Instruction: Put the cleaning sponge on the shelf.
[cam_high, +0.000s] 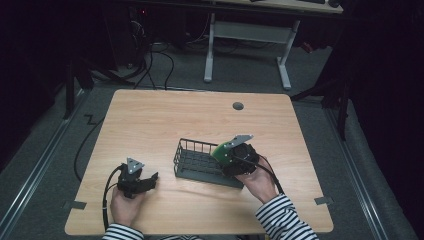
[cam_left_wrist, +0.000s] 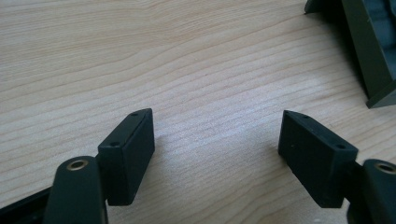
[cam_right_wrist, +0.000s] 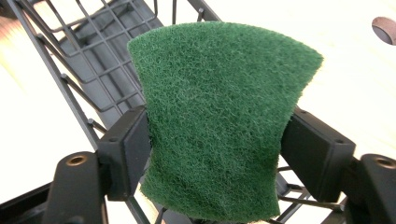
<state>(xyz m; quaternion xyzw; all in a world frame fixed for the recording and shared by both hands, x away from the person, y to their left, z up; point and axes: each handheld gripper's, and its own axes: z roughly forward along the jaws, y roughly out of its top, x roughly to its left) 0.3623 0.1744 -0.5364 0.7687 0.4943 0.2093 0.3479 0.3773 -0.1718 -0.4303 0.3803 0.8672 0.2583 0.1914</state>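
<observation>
On the pale wood worktop (cam_high: 165, 115) our left tongs (cam_left_wrist: 217, 140) rest spread and empty, while our right tongs (cam_right_wrist: 215, 144) pinch the green scouring pad (cam_right_wrist: 219, 116) by its 2 side edges above the wire basket (cam_high: 192, 150). We judge it light, soft and rough, bowing where squeezed, so a mid-edge hold suits it.

Along our left hand-held gripper (cam_left_wrist: 217, 140) we see its two black jaws set wide apart with nothing but bare pale wood grain of the worktop (cam_left_wrist: 187, 60) between them. A dark corner of the basket (cam_left_wrist: 369, 51) sits at the upper right edge.
</observation>
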